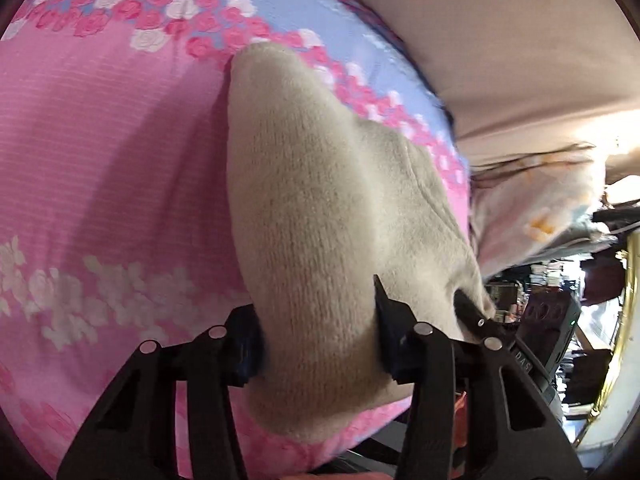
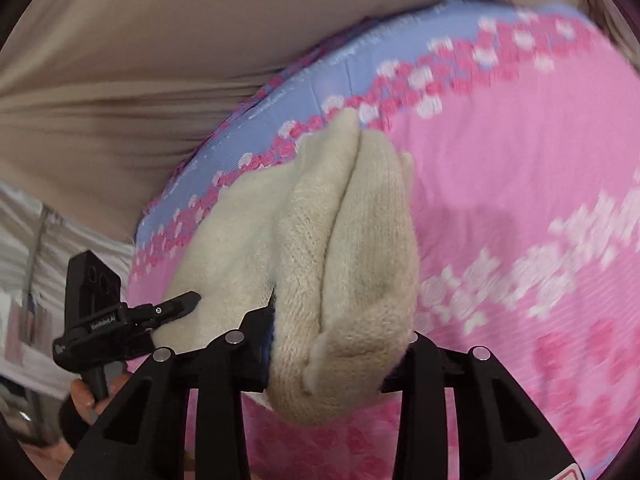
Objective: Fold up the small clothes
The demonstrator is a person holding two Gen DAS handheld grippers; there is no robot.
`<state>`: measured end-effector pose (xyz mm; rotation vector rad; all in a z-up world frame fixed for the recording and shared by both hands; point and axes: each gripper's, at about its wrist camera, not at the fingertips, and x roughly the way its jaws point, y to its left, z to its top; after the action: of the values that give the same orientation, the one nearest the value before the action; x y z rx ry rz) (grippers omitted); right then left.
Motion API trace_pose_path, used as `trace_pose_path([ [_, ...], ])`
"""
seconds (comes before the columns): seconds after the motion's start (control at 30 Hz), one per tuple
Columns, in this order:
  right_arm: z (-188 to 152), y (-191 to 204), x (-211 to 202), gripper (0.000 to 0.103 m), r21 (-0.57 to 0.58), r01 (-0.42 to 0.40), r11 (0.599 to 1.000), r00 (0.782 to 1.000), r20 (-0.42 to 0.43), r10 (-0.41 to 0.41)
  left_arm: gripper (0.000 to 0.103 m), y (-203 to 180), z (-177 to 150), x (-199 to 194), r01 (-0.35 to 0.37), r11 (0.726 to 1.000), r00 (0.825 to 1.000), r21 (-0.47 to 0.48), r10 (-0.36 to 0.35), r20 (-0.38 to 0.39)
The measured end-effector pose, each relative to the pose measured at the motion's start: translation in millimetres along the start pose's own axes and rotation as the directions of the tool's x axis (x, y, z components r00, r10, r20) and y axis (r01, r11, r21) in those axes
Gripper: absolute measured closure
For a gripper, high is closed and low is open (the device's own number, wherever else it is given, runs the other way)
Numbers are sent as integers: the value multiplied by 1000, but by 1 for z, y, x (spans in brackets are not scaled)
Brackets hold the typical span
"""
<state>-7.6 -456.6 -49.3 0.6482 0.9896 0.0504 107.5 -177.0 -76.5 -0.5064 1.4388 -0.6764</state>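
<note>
Cream sock [image 1: 320,200] held off pink floral bedsheet [image 1: 100,160], near its blue edge. Left gripper [image 1: 316,340] and right gripper [image 2: 336,344] both clamp sock. Fold half-made; laying flat remains.

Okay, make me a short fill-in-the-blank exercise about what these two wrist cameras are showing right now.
1. Both claws, the left claw and the right claw, are shut on a cream knitted ____.
2. Under the garment lies a bedsheet that is mostly ____ in colour.
3. The bedsheet is printed with ____.
4. The far band of the bedsheet, past the flower border, is ____.

Missing words: sock; pink; flowers; blue
</note>
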Motion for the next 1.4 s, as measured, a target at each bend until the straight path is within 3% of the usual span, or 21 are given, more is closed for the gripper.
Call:
trace_pose_path([
  [0.07, -6, -13, 5, 60, -18, 17, 1000, 998, -60, -18, 49, 1, -12, 18, -58, 998, 998, 19, 58, -32],
  [0.13, -18, -40, 31, 53, -6, 98, 995, 979, -177, -97, 45, 15, -25, 42, -167, 986, 981, 5, 167, -94],
  [0.17, -29, -55, 34, 51, 9, 121, 993, 970, -212, -116, 44, 20, -29, 43, -146, 989, 985, -27, 143, -94],
  [0.2, -32, -61, 31, 51, 46, 86, 995, 977, -200, -75, 44, 22, -32, 36, -108, 992, 992, -69, 103, -73],
  [0.27, -26, -63, 13, 42, 91, 54, 994, 992, -116, -43, 44, 16, -30, 23, -132, 990, 991, -46, 130, -31],
  [0.33, -10, -57, 6, 31, 55, 67, 996, 997, -51, -64, 28, 4, -23, 11, -179, 984, 984, -1, 179, 23],
  [0.37, -1, -55, 10, 30, 37, 62, 997, 997, -47, -60, 25, 2, -18, 10, -187, 982, 982, 0, 187, 31],
  [0.53, 27, -67, 64, 29, 60, 25, 998, 983, -181, -14, 23, 13, 5, 36, -218, 975, 976, -45, 216, -39],
  [0.67, 20, -62, 80, 27, 99, -13, 995, 979, -202, 32, 23, 9, 9, 48, -225, 973, 974, -50, 222, -49],
  [0.73, 18, -59, 80, 30, 99, -7, 995, 980, -196, 26, 26, 5, 10, 50, -231, 972, 972, -34, 229, -52],
  [0.77, 18, -59, 78, 36, 101, -11, 995, 982, -188, 30, 27, 1, 11, 51, -240, 970, 970, -27, 238, -51],
  [0.8, 18, -58, 76, 53, 98, -17, 995, 983, -181, 35, 33, -3, 11, 51, -253, 967, 967, -10, 252, -43],
  [0.83, 19, -56, 74, 62, 97, -22, 995, 985, -171, 38, 40, -7, 10, 52, -256, 967, 966, 4, 256, -39],
  [0.9, 20, -52, 63, 67, 83, -20, 996, 989, -146, 32, 49, -16, 11, 51, -279, 959, 959, 44, 280, -33],
  [1.03, 27, -43, 39, 70, 76, -41, 996, 997, -68, 46, 60, -41, 15, 44, -288, 952, 957, 106, 290, 1],
  [1.17, 49, -30, 6, 70, 28, -40, 999, 999, 20, 40, 61, -79, 26, 31, -280, 941, 960, 188, 272, 66],
  [1.4, 102, -39, -51, 66, 5, -33, 999, 987, 159, 32, 57, -142, 52, 22, -206, 935, 976, 288, 173, 135],
])
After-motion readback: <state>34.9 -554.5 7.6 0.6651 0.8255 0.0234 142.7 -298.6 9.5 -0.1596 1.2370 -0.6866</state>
